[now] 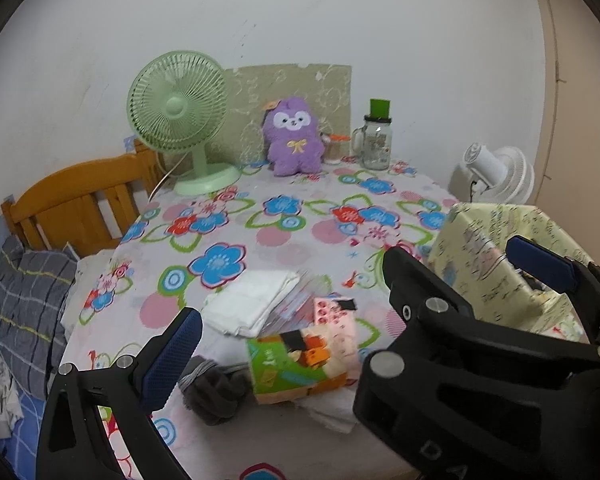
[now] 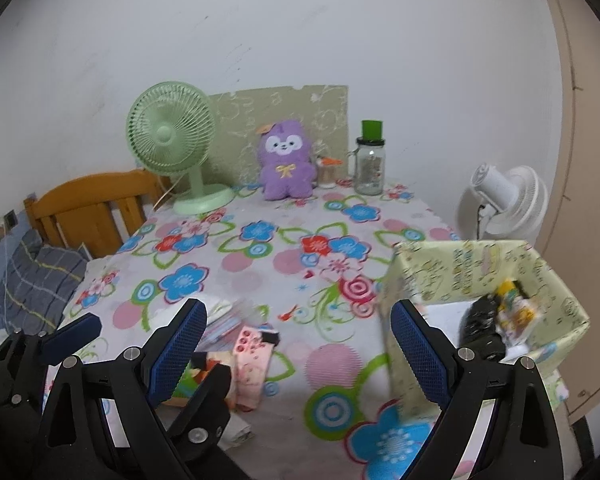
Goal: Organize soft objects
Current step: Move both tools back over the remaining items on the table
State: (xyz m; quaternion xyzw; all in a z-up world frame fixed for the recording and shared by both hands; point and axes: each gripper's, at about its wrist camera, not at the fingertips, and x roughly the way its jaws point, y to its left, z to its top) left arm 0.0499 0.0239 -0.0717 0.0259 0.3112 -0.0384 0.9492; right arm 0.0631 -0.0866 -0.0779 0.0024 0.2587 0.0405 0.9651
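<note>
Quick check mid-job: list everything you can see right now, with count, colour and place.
Table: one, floral cloth, centre.
Box: one, pale yellow patterned, right side; dark item and yellow-white packet inside.
White folded cloth: one, near front.
Grey socks: one bundle, front left.
Green tissue pack: one, front, beside socks.
Pink pack: one, front centre.
Purple plush: one, back centre.
Green fan: one, back left.
White fan: one, beyond right edge.
Glass jar: one, clear, green top, back right.
Wooden bed frame: one, left.
Left gripper: open, over the pile.
Right gripper: open, beside box.
</note>
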